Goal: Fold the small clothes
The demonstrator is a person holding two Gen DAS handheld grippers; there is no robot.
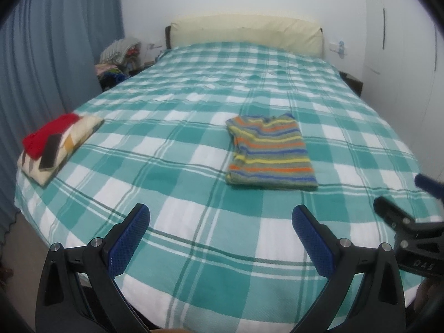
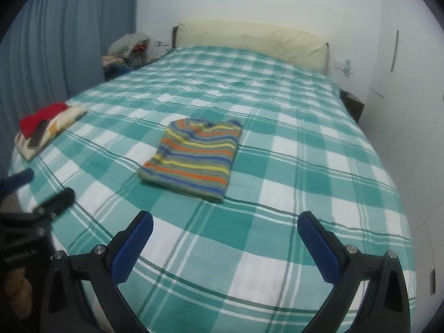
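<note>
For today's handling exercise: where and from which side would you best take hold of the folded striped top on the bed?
Probably grip the striped top at its near edge, coming in low from the foot of the bed. It lies flat and folded, that straight layered edge faces both open claws, left and right, with nothing between.

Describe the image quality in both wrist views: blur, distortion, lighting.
Left wrist view: fisheye bends the checked bedspread into a dome; dark corners; the striped garment is fairly sharp, the red-topped pile is smeared. Right wrist view: same bulge, softer overall; the left gripper at the edge is blurred. Lighting is flat and even, with no glare.
</note>
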